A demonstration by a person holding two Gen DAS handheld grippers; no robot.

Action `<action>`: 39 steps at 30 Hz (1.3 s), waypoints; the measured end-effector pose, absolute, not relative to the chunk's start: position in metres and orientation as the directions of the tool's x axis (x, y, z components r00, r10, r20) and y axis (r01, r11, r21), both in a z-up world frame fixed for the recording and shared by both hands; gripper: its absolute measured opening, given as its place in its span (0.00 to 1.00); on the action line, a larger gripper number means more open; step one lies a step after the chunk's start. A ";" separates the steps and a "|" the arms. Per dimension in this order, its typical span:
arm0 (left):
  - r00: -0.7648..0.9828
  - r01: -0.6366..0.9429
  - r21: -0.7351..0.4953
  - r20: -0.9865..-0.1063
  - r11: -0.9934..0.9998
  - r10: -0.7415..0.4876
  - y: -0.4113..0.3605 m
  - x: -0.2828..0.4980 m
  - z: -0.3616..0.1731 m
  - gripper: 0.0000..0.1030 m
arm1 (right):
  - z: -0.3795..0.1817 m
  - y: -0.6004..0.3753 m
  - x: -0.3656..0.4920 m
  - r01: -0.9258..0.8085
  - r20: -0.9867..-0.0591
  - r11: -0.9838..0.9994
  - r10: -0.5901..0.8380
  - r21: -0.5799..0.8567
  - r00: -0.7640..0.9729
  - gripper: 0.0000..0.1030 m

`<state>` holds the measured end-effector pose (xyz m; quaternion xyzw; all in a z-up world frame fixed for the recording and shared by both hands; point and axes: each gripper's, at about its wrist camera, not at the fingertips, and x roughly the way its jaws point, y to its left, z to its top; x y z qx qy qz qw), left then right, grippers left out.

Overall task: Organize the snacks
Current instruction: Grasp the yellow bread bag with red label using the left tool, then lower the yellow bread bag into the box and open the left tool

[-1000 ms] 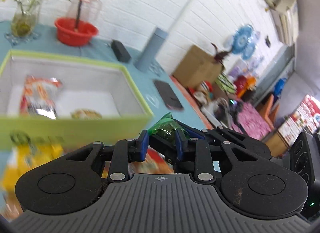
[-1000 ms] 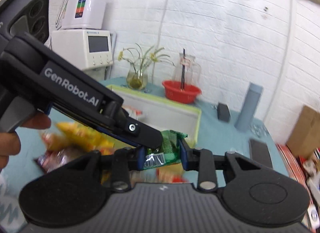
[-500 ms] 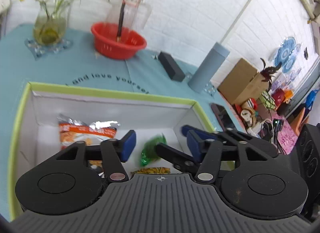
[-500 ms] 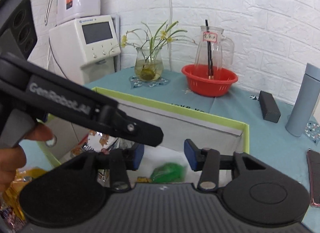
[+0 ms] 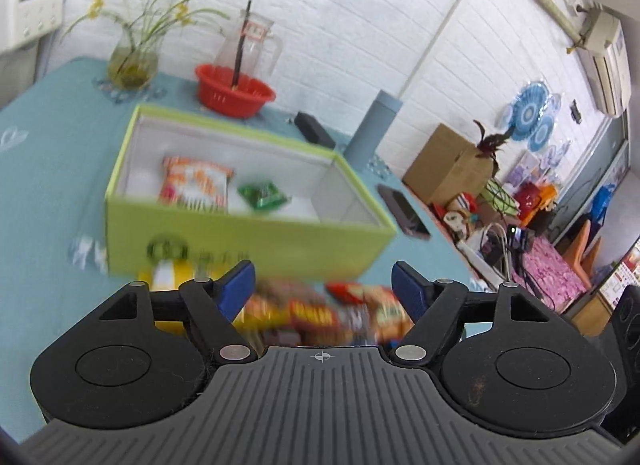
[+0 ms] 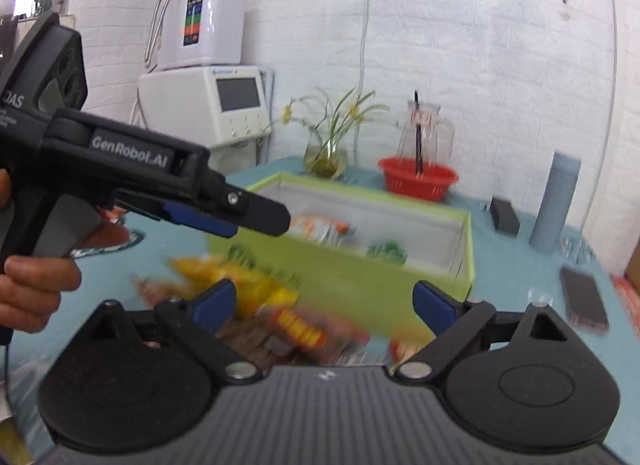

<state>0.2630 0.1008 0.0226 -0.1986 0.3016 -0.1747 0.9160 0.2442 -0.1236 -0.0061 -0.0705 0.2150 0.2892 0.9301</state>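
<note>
A lime-green box (image 5: 248, 239) (image 6: 360, 277) stands on the teal table. Inside it lie an orange snack bag (image 5: 194, 183) (image 6: 320, 227) and a green packet (image 5: 262, 195) (image 6: 386, 251). A blurred pile of snack packs (image 5: 320, 311) (image 6: 296, 325) lies in front of the box. My left gripper (image 5: 322, 285) hovers over that pile, jaws opening, nothing between them. My right gripper (image 6: 324, 301) hangs above the same pile, jaws opening wide and empty. In the right wrist view the left gripper (image 6: 248, 217) reaches in from the left, held by a hand (image 6: 36, 289).
Behind the box stand a red basket (image 5: 234, 95) with a glass jug, a vase of flowers (image 5: 130, 63), a grey tumbler (image 5: 372, 125) and a small black box (image 5: 314, 135). A phone (image 5: 404, 215) lies right of the box. A white appliance (image 6: 224, 109) stands far left.
Both grippers were shut on the green packet, carried it over the box and opened; it now lies in the box. Both have since pulled back toward the snack pile.
</note>
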 end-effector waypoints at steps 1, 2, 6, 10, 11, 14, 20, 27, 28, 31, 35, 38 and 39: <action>0.751 0.193 -0.477 -0.490 0.857 -0.442 0.099 0.252 0.017 0.60 | -0.014 -0.123 0.234 -0.572 -0.459 0.820 0.516 0.019 0.723 0.91; 0.743 0.185 -0.486 -0.500 0.854 -0.446 0.098 0.241 0.011 0.60 | -0.023 -0.122 0.226 -0.578 -0.477 0.815 0.526 0.044 0.704 0.91; 0.672 0.169 -0.550 -0.543 0.818 -0.504 0.094 0.216 -0.014 0.59 | -0.048 -0.116 0.205 -0.585 -0.514 0.802 0.553 0.116 0.656 0.91; 0.613 0.156 -0.568 -0.586 0.808 -0.530 0.088 0.217 -0.032 0.54 | -0.061 -0.104 0.199 -0.619 -0.505 0.779 0.576 0.100 0.643 0.89; 0.598 0.158 -0.572 -0.593 0.805 -0.539 0.086 0.219 -0.035 0.53 | -0.064 -0.100 0.199 -0.624 -0.515 0.777 0.570 0.086 0.640 0.85; 0.570 0.159 -0.571 -0.613 0.805 -0.547 0.080 0.225 -0.045 0.48 | -0.077 -0.092 0.205 -0.607 -0.556 0.792 0.537 0.072 0.635 0.75; 0.528 0.170 -0.571 -0.635 0.803 -0.563 0.068 0.220 -0.055 0.33 | -0.079 -0.092 0.192 -0.586 -0.574 0.807 0.516 0.077 0.635 0.71; 0.531 0.177 -0.553 -0.643 0.814 -0.552 0.067 0.200 -0.050 0.46 | -0.077 -0.100 0.166 -0.583 -0.573 0.806 0.527 0.104 0.628 0.74; 0.543 0.166 -0.540 -0.649 0.825 -0.534 0.068 0.202 -0.049 0.50 | -0.076 -0.101 0.168 -0.576 -0.569 0.812 0.520 0.097 0.637 0.74; 0.549 0.152 -0.536 -0.653 0.831 -0.522 0.071 0.205 -0.049 0.53 | -0.078 -0.105 0.174 -0.554 -0.578 0.829 0.491 0.079 0.652 0.74; 0.554 0.181 -0.528 -0.642 0.830 -0.530 0.067 0.199 -0.051 0.32 | -0.080 -0.098 0.167 -0.583 -0.584 0.812 0.487 0.028 0.650 0.56; 0.548 0.188 -0.545 -0.632 0.817 -0.548 0.065 0.197 -0.048 0.26 | -0.076 -0.102 0.164 -0.586 -0.595 0.809 0.491 0.040 0.637 0.55; 0.545 0.190 -0.546 -0.633 0.816 -0.551 0.062 0.200 -0.044 0.26 | -0.073 -0.105 0.165 -0.587 -0.594 0.807 0.501 0.060 0.629 0.55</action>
